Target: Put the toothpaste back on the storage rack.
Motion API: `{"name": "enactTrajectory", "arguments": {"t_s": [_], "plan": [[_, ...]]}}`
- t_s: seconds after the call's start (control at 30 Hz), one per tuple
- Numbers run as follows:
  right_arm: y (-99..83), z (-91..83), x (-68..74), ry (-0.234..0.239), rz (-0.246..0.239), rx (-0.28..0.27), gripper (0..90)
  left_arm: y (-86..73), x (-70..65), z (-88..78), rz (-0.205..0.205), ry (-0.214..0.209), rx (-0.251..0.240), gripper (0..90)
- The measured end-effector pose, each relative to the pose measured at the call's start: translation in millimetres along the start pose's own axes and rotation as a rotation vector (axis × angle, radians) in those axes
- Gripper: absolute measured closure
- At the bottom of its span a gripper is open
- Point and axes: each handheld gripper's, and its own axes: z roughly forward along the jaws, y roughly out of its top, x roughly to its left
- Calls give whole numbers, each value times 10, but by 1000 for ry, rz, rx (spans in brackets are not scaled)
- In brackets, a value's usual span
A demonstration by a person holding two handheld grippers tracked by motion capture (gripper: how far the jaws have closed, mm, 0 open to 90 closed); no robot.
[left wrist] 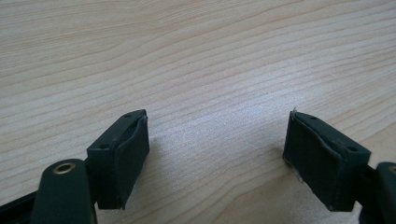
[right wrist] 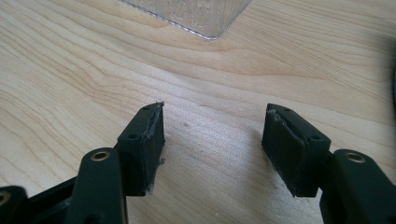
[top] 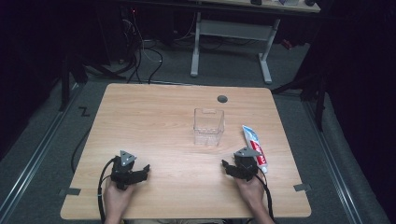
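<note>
- Dark grey carpet floor surrounds a light wooden counter with rounded corners; behind it, in the dim background, stands a white metal desk frame with black cables on the floor beside it.
- At the middle of the counter, a little to the far side, a clear square plastic container stands upright; its inside looks empty.
- Just to the right of the container, but apart from it, a white toothpaste tube with red and blue print lies flat, its cap end toward the person.
- The right gripper rests on the counter at the near right, touching or almost touching the cap end of the tube (I cannot tell which). Its fingers are spread wide with only bare wood between them, and the corner of the container is ahead.
- The left gripper rests at the near left, well apart from both things. Its fingers are also released, holding nothing.
</note>
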Motion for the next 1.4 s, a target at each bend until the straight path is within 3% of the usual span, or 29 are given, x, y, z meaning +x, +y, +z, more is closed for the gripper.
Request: {"name": "enactTrajectory", "arguments": {"t_s": [1.4], "plan": [[2, 1, 14, -24, 28, -4, 405, 1, -1, 0, 1, 0, 0, 221]]}}
